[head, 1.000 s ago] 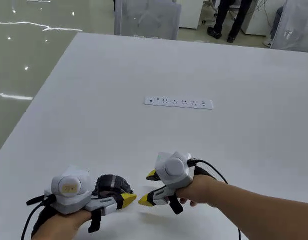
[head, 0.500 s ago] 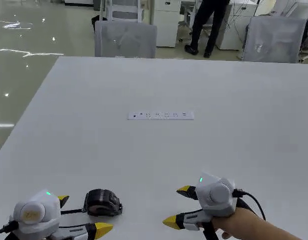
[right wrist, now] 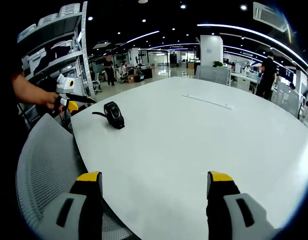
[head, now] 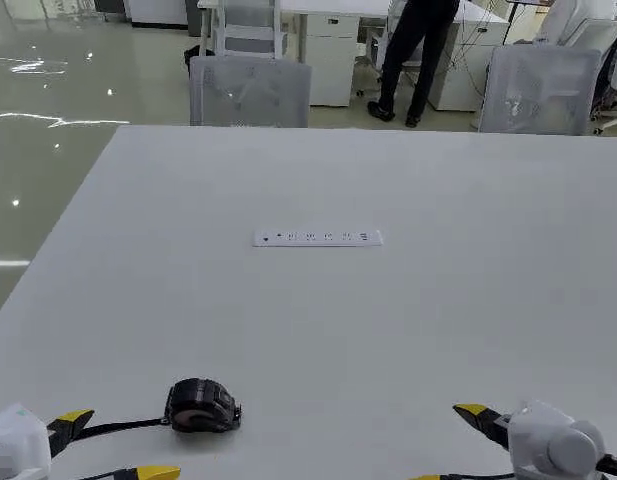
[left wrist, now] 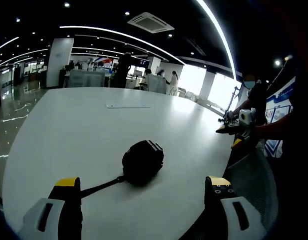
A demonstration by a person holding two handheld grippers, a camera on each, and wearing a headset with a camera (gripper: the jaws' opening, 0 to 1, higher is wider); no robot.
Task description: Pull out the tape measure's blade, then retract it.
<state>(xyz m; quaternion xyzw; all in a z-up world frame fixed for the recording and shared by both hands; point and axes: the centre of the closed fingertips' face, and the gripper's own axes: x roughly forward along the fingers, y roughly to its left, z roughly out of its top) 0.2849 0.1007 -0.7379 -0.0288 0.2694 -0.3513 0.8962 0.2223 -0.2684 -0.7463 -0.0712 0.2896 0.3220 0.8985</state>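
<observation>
The left gripper (head: pixel 113 444) sits at the near left edge of the table (head: pixel 438 300) with its yellow-tipped jaws spread wide and clamping nothing; in the left gripper view the two jaws stand far apart at the bottom, and the tape measure (left wrist: pixel 143 161) lies on the table just ahead, between their lines but touching neither. It is a dark, rounded case, and a thin black strap (left wrist: pixel 101 186) trails from it back toward one jaw tip (whether strap and tip touch I cannot tell). In the head view the tape measure (head: pixel 201 405) rests near the front edge, just right of the left gripper. The right gripper (right wrist: pixel 154 176) is well apart from it, over the near right part of the table, its jaws also spread with bare white tabletop between them; its own view shows the tape measure (right wrist: pixel 114 114) far off to the left. Farther out, a white power strip (head: pixel 318 238) lies flat near the middle of the table. Beyond the far edge stand two grey mesh chairs (head: pixel 250 92), and a person (head: pixel 418 50) in dark clothes stands at desks behind them.
</observation>
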